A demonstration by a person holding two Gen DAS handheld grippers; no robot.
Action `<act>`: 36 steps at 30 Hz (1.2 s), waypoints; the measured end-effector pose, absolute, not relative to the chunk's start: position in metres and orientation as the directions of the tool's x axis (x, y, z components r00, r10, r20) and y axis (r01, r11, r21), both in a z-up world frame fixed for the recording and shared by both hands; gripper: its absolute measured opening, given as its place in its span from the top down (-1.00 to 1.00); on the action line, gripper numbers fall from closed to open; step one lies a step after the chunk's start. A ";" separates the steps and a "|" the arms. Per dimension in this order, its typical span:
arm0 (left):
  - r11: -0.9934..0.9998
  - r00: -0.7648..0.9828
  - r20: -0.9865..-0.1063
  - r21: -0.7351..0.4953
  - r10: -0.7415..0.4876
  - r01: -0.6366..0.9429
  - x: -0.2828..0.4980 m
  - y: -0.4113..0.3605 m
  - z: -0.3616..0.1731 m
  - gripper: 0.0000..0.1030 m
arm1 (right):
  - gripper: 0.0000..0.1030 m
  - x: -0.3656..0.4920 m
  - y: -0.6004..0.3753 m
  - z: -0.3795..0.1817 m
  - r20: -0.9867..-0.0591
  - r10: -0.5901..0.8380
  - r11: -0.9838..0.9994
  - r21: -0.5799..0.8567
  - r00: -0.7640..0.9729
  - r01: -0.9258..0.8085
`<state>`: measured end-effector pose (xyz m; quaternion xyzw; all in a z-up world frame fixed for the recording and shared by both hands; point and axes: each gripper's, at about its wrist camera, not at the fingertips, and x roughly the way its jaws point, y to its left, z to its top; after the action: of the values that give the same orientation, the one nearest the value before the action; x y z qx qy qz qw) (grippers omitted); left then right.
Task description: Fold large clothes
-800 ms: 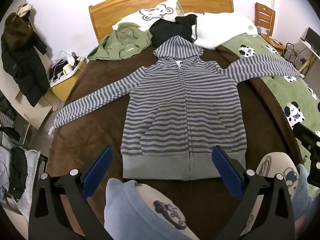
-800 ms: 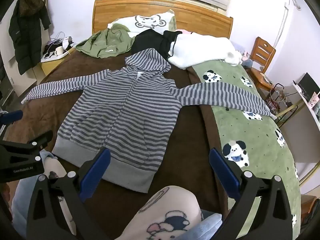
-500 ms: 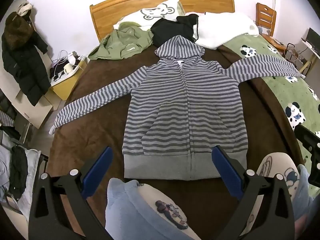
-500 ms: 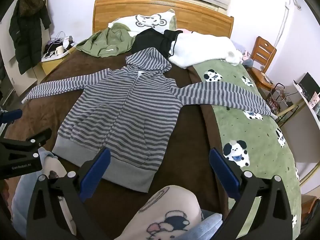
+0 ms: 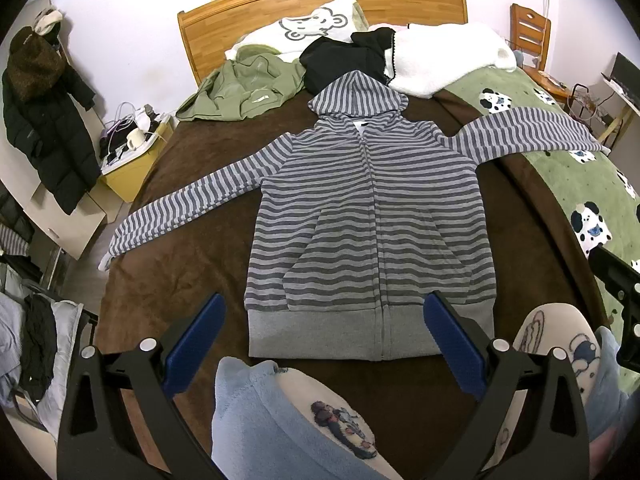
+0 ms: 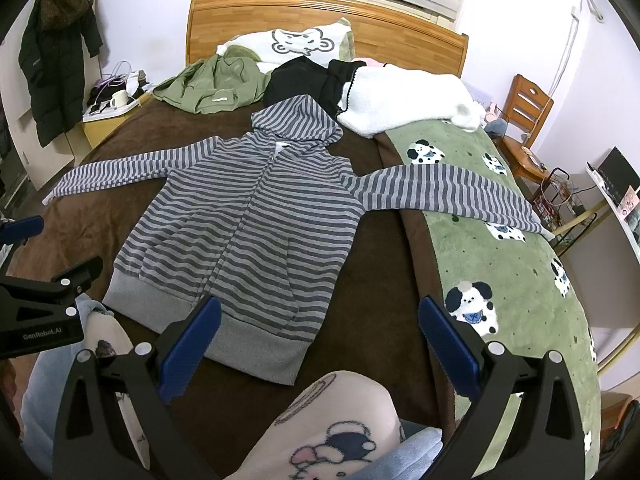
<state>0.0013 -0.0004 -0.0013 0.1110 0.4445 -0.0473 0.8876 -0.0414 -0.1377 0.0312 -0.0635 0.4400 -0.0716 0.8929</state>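
Striped grey-and-blue zip-front hoodie of soft fleecy knit (image 5: 368,216) is laid flat, front up, on the brown plush blanket of the bed (image 5: 168,272), its ribbed grey hem nearest the foot edge and its hood pointing toward the wooden headboard (image 5: 248,12). Both sleeves are spread straight out toward the side edges; the one on the right is draped over a green quilt printed with black-and-white puppies (image 6: 500,280). No fold is seen yet, so the task is judged to be at its very start: sleeves, sides and hood are all left to be turned in. The left tongs (image 5: 324,344) are held wide open above the hem with nothing between the blue pads, and the right tongs (image 6: 320,340) are likewise open and empty, over the hem's right corner. Near the headboard, an olive-green sweatshirt (image 5: 244,88), a black garment (image 5: 344,56) and a white fluffy one (image 5: 444,56) are heaped unfolded.
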 end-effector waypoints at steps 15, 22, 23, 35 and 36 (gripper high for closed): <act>0.972 0.604 -0.797 0.151 0.010 0.182 0.001 0.000 0.000 -0.88 | -0.89 -0.041 -0.136 0.031 -0.776 -0.186 0.981 -0.178 0.603 0.073; 0.974 0.604 -0.797 0.141 0.005 0.178 0.001 0.001 0.000 -0.88 | -0.89 -0.043 -0.136 0.027 -0.775 -0.186 0.982 -0.174 0.605 0.079; 0.974 0.604 -0.797 0.142 0.006 0.177 0.001 0.001 0.000 -0.88 | -0.89 -0.043 -0.136 0.026 -0.774 -0.188 0.981 -0.177 0.604 0.078; 0.973 0.607 -0.795 0.146 0.007 0.180 -0.001 0.002 -0.001 -0.88 | -0.89 -0.043 -0.137 0.023 -0.777 -0.185 0.982 -0.172 0.602 0.079; 0.973 0.607 -0.795 0.147 0.008 0.180 -0.001 0.002 -0.001 -0.88 | -0.89 -0.043 -0.137 0.023 -0.777 -0.185 0.982 -0.172 0.602 0.079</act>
<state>-0.0012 0.0024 -0.0010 0.1063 0.4406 -0.0484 0.8901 -0.0427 -0.1370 0.0231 -0.0601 0.4401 -0.0737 0.8929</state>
